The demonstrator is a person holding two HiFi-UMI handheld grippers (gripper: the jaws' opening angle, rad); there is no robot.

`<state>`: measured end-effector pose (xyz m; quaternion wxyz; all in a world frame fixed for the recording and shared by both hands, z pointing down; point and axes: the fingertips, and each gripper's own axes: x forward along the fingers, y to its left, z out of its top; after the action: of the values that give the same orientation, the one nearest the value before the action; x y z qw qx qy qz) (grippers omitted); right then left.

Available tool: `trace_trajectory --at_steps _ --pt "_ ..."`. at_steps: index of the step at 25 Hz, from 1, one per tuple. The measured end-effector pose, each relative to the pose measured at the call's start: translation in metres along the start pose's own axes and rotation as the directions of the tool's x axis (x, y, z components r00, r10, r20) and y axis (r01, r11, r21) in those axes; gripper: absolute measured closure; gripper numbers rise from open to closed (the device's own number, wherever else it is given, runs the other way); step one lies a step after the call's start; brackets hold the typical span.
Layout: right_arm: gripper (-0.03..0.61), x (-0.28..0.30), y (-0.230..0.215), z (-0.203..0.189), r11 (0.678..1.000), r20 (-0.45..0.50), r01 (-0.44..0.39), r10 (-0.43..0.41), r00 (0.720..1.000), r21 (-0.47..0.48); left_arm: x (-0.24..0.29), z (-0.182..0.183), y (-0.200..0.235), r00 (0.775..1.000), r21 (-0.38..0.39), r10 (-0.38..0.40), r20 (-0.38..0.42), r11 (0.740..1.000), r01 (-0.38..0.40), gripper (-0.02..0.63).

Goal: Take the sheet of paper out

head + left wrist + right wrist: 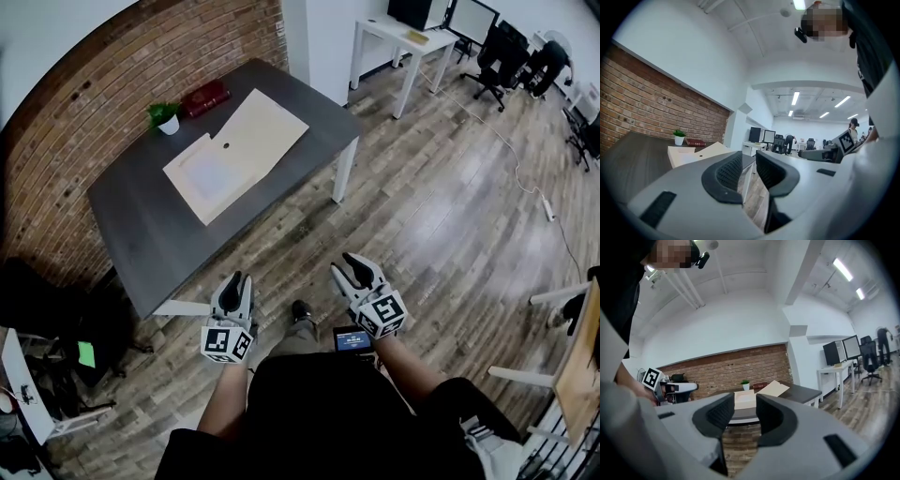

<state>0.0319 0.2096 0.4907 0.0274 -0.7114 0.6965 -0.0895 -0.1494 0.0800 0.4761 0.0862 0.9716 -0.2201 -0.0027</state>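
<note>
I have two claws, both held low in front of the person's body over the wooden floor (441, 216). The left claw (234, 279) has its jaws a narrow gap apart with nothing between them. The right claw (357, 263) is the same, slightly parted and empty.

Ahead of the left claw is the near edge of one dark bench (141, 230). One tan envelope (251, 131) lies flat on it, well apart from both claws. A paler rectangle on the envelope's near half looks like the sheet (212, 175), though I can't be sure from here.

Beyond it stand one small potted plant (166, 116) and one red book (205, 97), close to the brick wall (84, 89). Farther off are a white desk (398, 37), monitors (469, 17) and office chairs (495, 54).
</note>
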Motion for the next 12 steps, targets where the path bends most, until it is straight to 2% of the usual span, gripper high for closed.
trace_trajectory --at_steps 7,12 --pt "0.433 0.093 -0.025 0.018 0.998 -0.036 -0.055 0.054 0.998 -0.019 0.066 0.006 0.064 0.999 -0.031 0.041 0.002 0.999 -0.041 0.528" --pt "0.433 0.16 -0.04 0.036 0.994 -0.046 -0.102 0.1 0.994 -0.042 0.111 0.013 0.106 0.999 -0.004 0.05 0.003 0.999 -0.05 0.528"
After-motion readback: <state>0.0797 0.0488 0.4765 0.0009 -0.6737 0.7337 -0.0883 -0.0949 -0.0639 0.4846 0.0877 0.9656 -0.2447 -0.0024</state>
